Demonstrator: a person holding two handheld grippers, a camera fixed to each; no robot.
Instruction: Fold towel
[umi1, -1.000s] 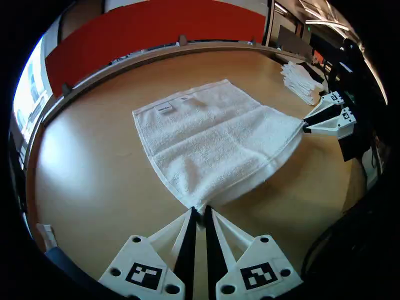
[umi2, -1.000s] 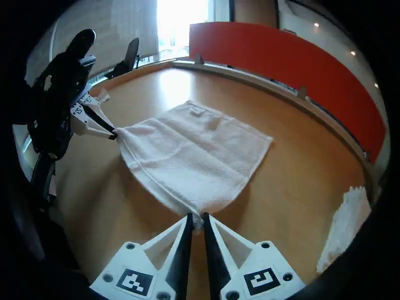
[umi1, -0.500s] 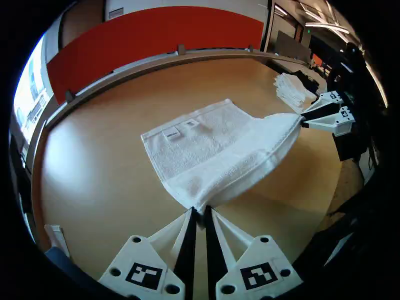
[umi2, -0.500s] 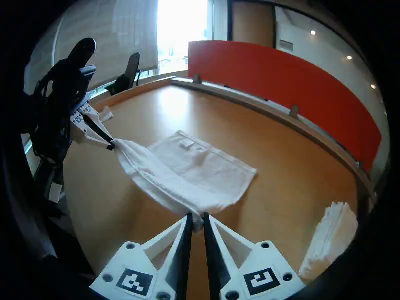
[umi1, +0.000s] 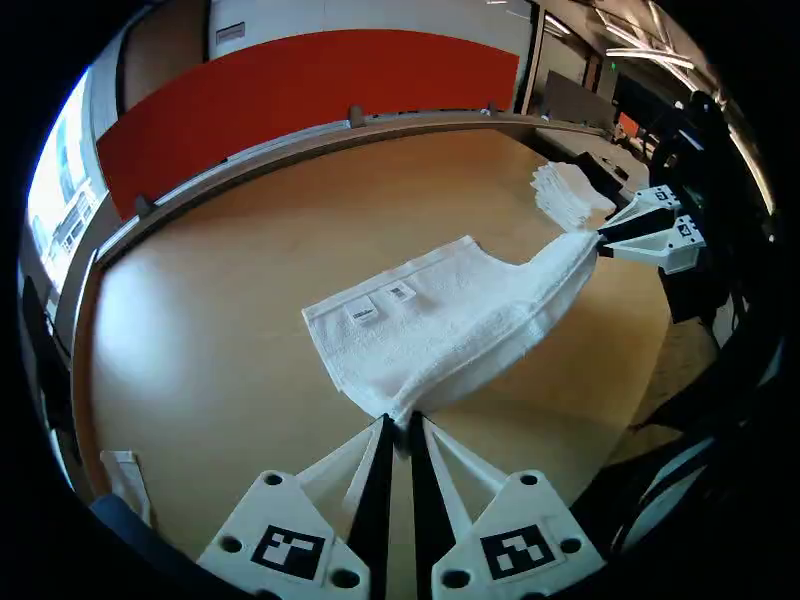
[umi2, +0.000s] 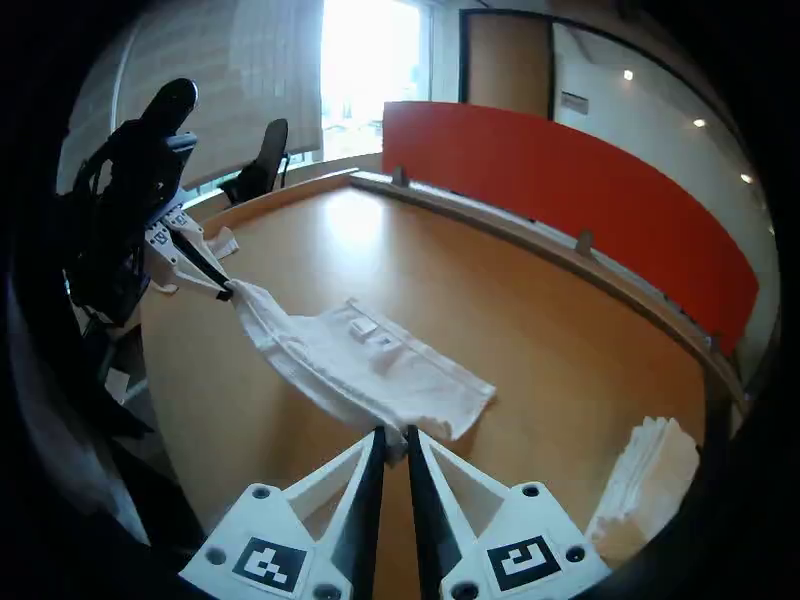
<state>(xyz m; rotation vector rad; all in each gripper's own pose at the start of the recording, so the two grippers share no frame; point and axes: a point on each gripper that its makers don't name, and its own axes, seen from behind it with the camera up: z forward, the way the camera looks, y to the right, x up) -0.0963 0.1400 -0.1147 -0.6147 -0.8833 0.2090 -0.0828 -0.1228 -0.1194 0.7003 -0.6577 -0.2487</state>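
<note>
A white towel (umi1: 440, 320) hangs from its near edge above the wooden table (umi1: 200, 330), its far edge with two labels still resting on the wood. My left gripper (umi1: 400, 425) is shut on one near corner. My right gripper (umi2: 393, 440) is shut on the other near corner of the towel (umi2: 370, 370). In the left gripper view the right gripper (umi1: 602, 240) holds its corner at the right. In the right gripper view the left gripper (umi2: 225, 292) holds its corner at the left, with a dark-gloved hand behind it.
A stack of folded white towels (umi1: 565, 192) sits on the table's right side, also the stack (umi2: 645, 480) at lower right. A red partition (umi1: 300, 85) runs along the table's far edge. An office chair (umi2: 258, 160) stands by the window.
Both grippers have lifted the towel's near edge higher and carried it toward the far edge. Less of the towel lies flat on the table now.
</note>
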